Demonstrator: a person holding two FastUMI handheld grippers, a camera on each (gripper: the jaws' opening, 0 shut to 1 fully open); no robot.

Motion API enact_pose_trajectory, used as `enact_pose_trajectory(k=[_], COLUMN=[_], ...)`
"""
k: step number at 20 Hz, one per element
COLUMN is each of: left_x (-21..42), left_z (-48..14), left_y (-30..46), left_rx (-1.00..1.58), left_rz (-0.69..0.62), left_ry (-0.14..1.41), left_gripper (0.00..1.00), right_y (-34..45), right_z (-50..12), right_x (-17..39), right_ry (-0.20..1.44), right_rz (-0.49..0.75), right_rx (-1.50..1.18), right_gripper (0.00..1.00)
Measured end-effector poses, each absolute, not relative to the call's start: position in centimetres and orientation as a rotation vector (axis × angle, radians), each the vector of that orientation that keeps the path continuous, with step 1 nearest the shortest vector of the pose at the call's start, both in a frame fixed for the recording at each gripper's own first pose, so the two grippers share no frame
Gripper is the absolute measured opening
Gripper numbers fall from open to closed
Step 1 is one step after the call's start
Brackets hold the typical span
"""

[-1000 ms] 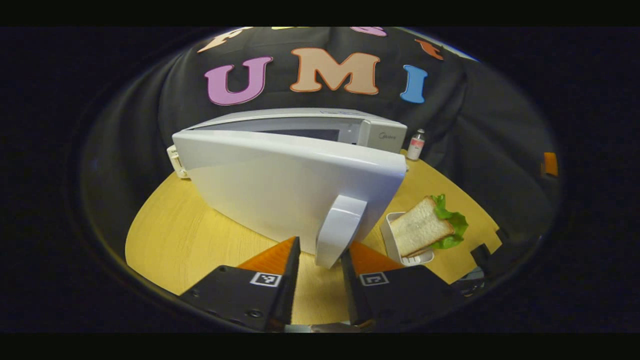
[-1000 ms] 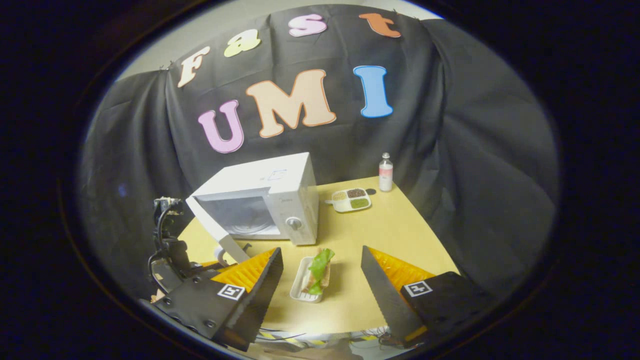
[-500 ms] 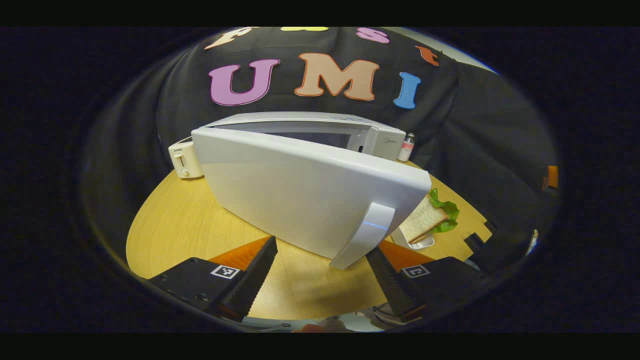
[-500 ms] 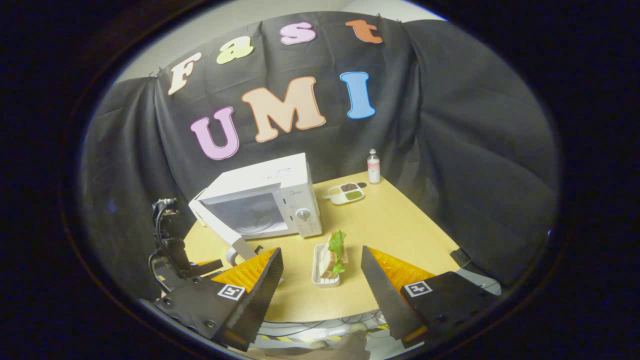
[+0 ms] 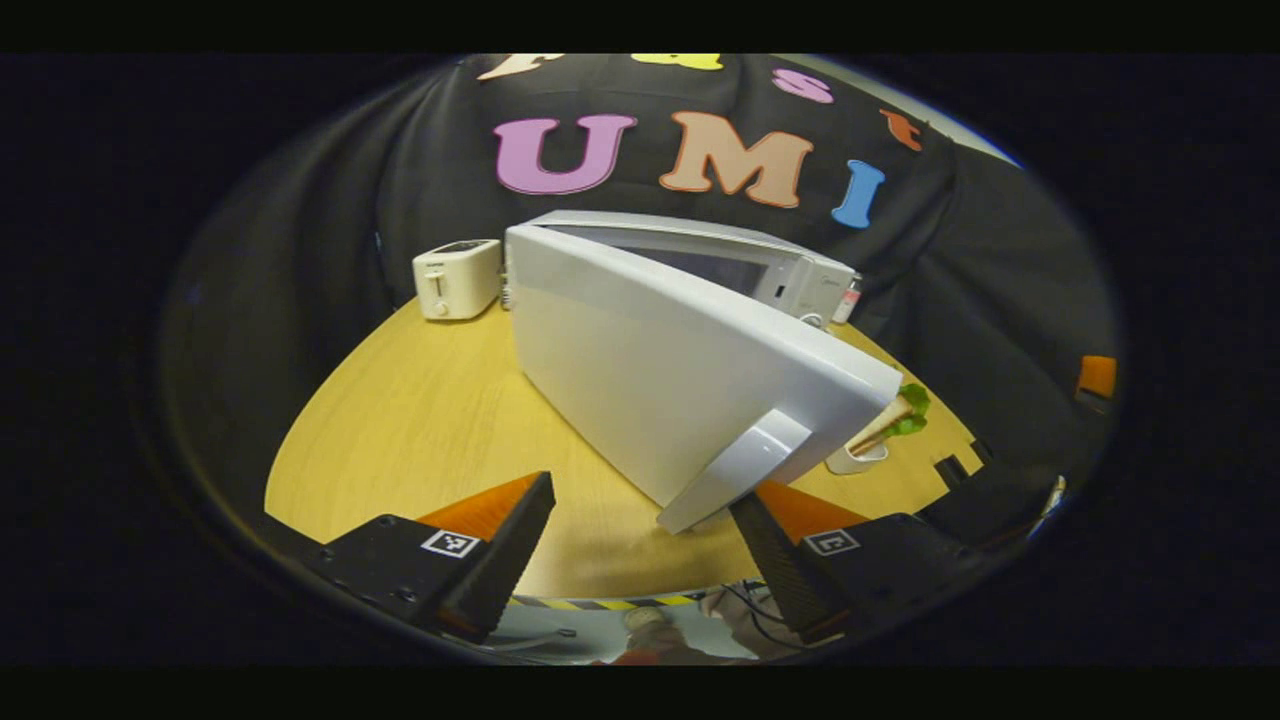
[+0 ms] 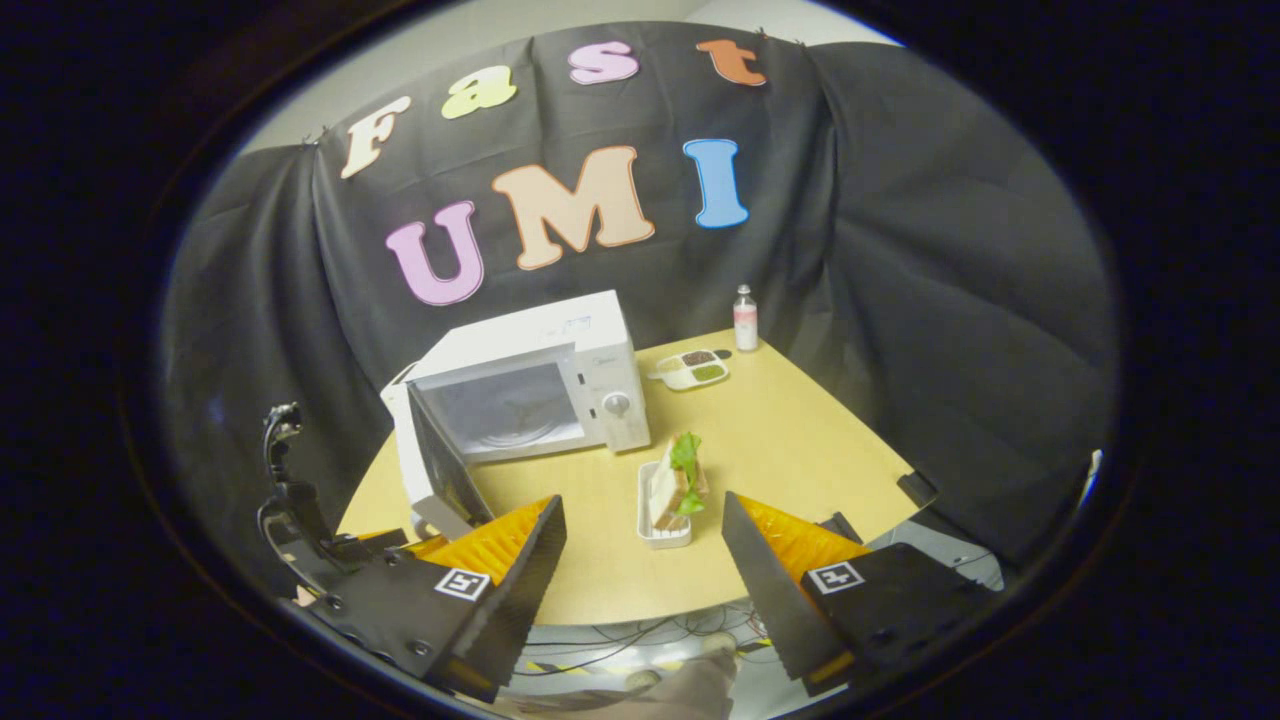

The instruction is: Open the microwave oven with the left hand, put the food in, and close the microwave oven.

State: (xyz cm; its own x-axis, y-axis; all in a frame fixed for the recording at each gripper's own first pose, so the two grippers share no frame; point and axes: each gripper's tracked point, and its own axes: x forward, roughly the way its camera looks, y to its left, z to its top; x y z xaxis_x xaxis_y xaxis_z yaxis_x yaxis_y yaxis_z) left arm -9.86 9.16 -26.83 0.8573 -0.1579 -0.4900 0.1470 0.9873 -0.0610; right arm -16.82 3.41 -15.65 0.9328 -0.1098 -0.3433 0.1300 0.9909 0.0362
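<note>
Door open, sandwich waiting in its tray

At lower left of the right gripper view the left gripper (image 6: pixel 395 540), fingers spread in its own view, was beside the microwave door (image 6: pixel 440 465); at centre the soft, loose sandwich (image 6: pixel 678 480) stood in a light tray (image 6: pixel 662 530), best gripped by the rim; the right gripper (image 6: pixel 640 560) was spread

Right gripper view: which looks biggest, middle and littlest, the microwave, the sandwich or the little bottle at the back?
1. The microwave looks by far the biggest.
2. The sandwich comes next.
3. The bottle looks smallest, but it stands farthest from the camera, so the gap between it and the sandwich is unsure.
</note>
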Motion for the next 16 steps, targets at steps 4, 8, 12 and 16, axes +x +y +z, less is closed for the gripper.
enact_pose_trajectory(k=[4,8,12,16], left_x=[-11.4,-12.4,-13.7,-15.3], left_z=[-26.5,-25.7,-24.7,-23.2], left_y=[13.5,17.7,21.5,24.2], left_rx=[-0.046,-0.037,-0.037,-0.114], left_rz=[-0.071,0.007,0.081,0.15], left_ry=[0.508,0.503,0.488,0.46], left_gripper=[1.0,0.99,0.99,0.97], right_y=[3.7,4.3,4.8,4.4], right_z=[-16.1,-16.4,-17.1,-18.7], right_x=[-17.2,-17.5,-17.6,-17.1], right_ry=[0.357,0.363,0.382,0.437], right_rz=[-0.121,-0.113,-0.109,-0.11], right_rx=[0.042,0.039,0.031,0.027], right_gripper=[0.92,0.92,0.92,0.92])
